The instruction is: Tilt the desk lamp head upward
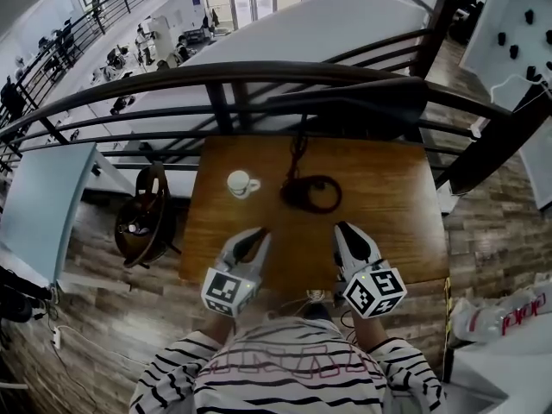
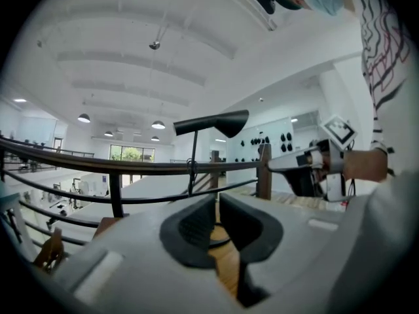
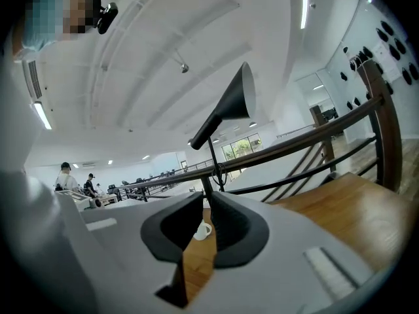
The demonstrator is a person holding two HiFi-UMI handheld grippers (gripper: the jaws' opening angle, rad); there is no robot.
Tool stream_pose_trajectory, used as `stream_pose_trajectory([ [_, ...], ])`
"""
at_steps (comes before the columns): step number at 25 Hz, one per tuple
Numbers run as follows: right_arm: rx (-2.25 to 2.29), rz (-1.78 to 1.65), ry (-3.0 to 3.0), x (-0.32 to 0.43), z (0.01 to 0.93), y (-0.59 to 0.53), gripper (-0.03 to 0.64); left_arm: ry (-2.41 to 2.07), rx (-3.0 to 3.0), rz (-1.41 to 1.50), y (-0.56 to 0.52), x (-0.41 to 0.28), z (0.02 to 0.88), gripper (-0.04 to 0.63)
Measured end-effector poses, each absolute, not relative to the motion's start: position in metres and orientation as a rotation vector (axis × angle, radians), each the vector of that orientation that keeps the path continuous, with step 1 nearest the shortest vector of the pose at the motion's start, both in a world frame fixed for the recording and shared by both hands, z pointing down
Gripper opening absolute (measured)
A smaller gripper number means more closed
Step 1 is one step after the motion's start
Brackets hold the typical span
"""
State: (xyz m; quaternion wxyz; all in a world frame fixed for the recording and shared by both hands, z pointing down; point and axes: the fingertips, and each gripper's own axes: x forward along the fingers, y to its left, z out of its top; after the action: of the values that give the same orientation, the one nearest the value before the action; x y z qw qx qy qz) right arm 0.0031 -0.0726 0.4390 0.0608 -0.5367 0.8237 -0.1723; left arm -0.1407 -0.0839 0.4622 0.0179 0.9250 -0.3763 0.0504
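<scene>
A black desk lamp stands at the back middle of the wooden table (image 1: 392, 201), its round base (image 1: 312, 194) behind my two grippers. Its long dark head (image 1: 345, 102) reaches out over the railing; it also shows as the lamp head (image 2: 216, 121) in the left gripper view and the lamp head (image 3: 230, 106) in the right gripper view. My left gripper (image 1: 260, 231) lies near the table's front, short of the base and to its left, jaws together on nothing (image 2: 217, 205). My right gripper (image 1: 339, 227) sits just right of it, also shut and empty (image 3: 205, 205). Neither touches the lamp.
A white cup (image 1: 241, 183) stands on the table left of the lamp base. A dark railing (image 1: 216, 76) runs close behind the table, with a drop to a lower floor beyond. A wooden chair (image 1: 145, 218) stands left of the table.
</scene>
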Motion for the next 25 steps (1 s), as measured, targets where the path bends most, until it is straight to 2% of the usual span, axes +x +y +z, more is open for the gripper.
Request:
stream_pose_trajectory([
  [6,-1.655,-0.563,2.48,-0.017,0.454,-0.056,0.002,-1.139,2.873,0.17,-0.067,-0.159,0.469,0.005],
  [25,-1.734,-0.667,2.511,-0.03,0.488,-0.012,0.0,-1.062,2.856,0.219,-0.023,-0.165,0.488,0.003],
])
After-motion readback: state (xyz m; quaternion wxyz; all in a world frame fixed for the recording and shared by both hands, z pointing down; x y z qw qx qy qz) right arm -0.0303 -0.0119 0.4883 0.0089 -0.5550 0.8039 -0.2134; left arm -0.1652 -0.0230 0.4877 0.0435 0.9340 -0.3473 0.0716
